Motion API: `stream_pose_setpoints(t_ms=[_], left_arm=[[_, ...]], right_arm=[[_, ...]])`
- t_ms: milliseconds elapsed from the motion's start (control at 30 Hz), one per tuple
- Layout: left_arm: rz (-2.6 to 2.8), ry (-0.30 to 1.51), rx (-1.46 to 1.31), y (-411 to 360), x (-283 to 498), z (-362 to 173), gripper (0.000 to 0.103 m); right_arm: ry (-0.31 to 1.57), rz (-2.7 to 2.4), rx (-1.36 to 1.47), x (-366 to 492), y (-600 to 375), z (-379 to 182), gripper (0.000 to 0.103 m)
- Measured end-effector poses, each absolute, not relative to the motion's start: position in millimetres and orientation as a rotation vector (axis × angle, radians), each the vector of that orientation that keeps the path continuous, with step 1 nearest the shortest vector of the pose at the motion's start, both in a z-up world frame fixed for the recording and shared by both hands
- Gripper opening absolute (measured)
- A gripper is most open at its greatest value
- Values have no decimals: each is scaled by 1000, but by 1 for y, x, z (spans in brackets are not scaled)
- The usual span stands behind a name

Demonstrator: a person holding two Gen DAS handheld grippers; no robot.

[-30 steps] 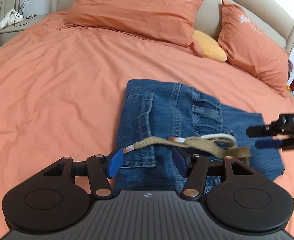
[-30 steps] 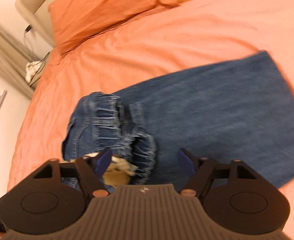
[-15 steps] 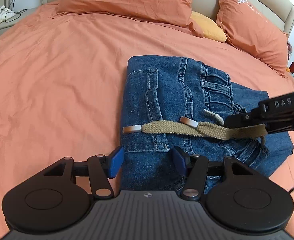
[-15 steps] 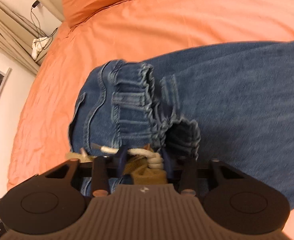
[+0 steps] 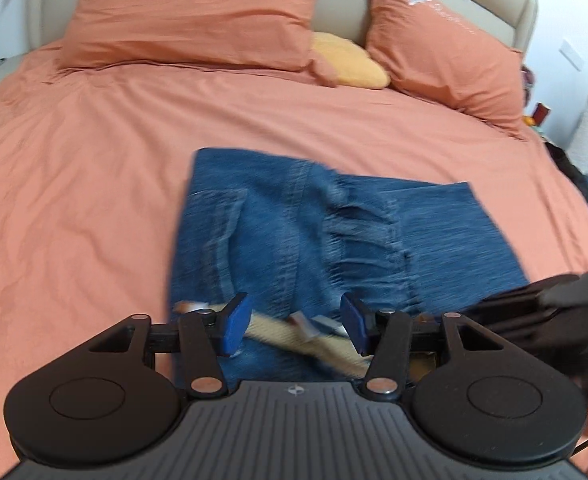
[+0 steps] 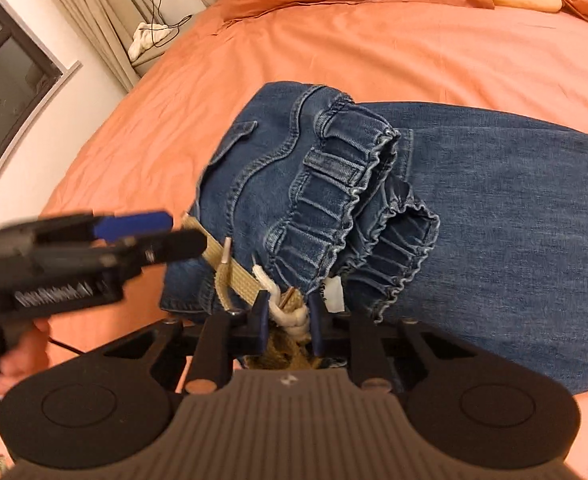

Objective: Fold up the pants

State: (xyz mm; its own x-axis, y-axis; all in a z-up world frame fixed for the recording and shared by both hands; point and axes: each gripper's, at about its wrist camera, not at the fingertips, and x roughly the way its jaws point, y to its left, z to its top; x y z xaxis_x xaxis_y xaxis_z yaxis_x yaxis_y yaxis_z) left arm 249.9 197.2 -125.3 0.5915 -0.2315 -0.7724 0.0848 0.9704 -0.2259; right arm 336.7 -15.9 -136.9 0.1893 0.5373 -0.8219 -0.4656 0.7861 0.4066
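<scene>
The denim pants (image 6: pixel 473 208) lie folded on the orange bedspread (image 5: pixel 74 168), waistband nearest. The right gripper (image 6: pixel 286 322) is clamped on the knotted white drawstring (image 6: pixel 290 314) and, it seems, the tan belt (image 6: pixel 242 278) at the waistband edge. The left gripper (image 5: pixel 294 326) hovers with jaws wide apart over the belt's blurred end. Beyond the pants, bare bedspread runs to the orange pillows (image 5: pixel 194 12).
</scene>
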Motion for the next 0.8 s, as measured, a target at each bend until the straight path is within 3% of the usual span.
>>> stream_pose_setpoints(t_ms=[100, 133, 200, 300, 367, 600, 800], left_arm=[[-204, 934, -153, 182, 261, -122, 61], [-203, 935, -147, 178, 264, -122, 61], [-195, 934, -141, 172, 271, -120, 61], [-197, 943, -141, 163, 287, -120, 62], [-200, 947, -124, 154, 299, -120, 68], [-151, 991, -10, 110, 348, -143, 78], [31, 1056, 142, 85, 378, -181, 78]], right_arm=[[1180, 711, 110, 341, -23, -140, 19], [1181, 717, 132, 344, -26, -139, 27], [1161, 709, 139, 345, -37, -134, 33], [1122, 690, 124, 348, -53, -125, 33], [1107, 668, 131, 356, -64, -125, 33], [1052, 655, 12, 383, -79, -147, 31], [1018, 745, -32, 395, -72, -165, 31]])
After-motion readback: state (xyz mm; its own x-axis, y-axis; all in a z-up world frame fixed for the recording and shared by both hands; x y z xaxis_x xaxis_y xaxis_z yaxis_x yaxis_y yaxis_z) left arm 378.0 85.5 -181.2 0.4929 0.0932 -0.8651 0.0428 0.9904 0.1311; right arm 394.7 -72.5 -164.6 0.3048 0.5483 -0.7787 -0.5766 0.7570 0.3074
